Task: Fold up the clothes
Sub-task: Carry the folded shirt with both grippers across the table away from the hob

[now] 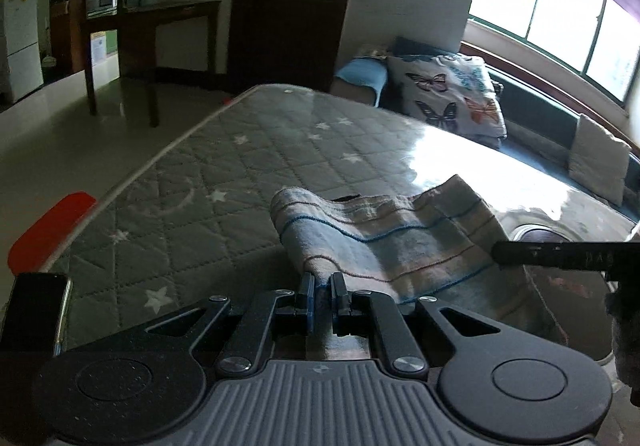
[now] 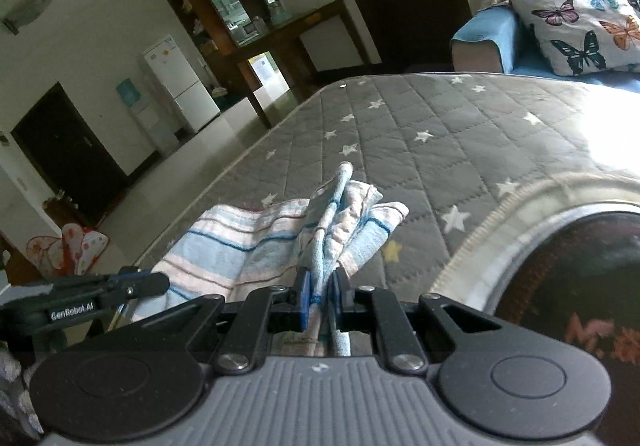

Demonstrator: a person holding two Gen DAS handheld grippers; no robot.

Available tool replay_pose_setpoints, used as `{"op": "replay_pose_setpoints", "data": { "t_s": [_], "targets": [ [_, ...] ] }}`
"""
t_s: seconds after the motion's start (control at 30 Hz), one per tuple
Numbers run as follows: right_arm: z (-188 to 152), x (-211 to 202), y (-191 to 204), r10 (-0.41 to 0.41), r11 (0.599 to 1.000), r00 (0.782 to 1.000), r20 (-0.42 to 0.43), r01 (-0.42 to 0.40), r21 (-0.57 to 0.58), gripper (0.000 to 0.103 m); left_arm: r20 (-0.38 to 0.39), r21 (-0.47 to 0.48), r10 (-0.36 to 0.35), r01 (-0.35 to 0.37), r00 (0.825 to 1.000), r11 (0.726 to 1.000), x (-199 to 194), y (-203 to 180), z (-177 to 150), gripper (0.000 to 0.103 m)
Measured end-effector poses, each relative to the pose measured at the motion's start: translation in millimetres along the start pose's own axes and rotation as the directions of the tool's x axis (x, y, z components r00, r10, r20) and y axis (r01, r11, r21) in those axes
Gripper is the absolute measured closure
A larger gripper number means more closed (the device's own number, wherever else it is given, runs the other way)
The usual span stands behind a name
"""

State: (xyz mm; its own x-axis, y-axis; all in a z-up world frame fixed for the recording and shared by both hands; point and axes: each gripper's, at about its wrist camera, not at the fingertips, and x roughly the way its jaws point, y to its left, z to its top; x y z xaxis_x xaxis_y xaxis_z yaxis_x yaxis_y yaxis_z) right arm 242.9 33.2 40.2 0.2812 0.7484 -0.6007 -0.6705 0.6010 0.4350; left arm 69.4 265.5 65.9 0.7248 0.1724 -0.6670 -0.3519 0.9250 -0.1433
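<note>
A striped blue, white and pink towel hangs lifted above a grey quilted star-patterned mat. My left gripper is shut on one edge of the towel. My right gripper is shut on another bunched edge of the same towel. The right gripper's finger shows in the left wrist view at the right. The left gripper shows in the right wrist view at the lower left. The towel sags between the two grippers.
The mat covers a table. A butterfly cushion and a plain cushion lie on a blue sofa by the window. A phone and a red object sit at the left. A dark desk stands behind.
</note>
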Motion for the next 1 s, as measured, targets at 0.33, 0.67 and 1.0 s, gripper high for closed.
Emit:
{"op": "replay_pose_setpoints", "data": {
  "t_s": [0.33, 0.67, 1.0],
  "targets": [
    [0, 10, -4, -0.136, 0.99, 0.991, 0.002, 0.136, -0.037, 0.089, 0.011, 0.007, 0.033, -0.033, 0.999, 0.999, 0, 7, -9, 0.075],
    [12, 37, 24, -0.082, 0.991, 0.997, 0.006, 0.082, -0.102, 0.089, 0.011, 0.02, 0.015, -0.015, 1.0, 1.0, 21, 1, 6, 0.076],
    [18, 67, 32, -0.082, 0.987, 0.997, -0.004, 0.081, -0.138, 0.089, -0.019, 0.021, 0.06, -0.059, 0.998, 0.998, 72, 7, 26, 0.081]
  ]
}}
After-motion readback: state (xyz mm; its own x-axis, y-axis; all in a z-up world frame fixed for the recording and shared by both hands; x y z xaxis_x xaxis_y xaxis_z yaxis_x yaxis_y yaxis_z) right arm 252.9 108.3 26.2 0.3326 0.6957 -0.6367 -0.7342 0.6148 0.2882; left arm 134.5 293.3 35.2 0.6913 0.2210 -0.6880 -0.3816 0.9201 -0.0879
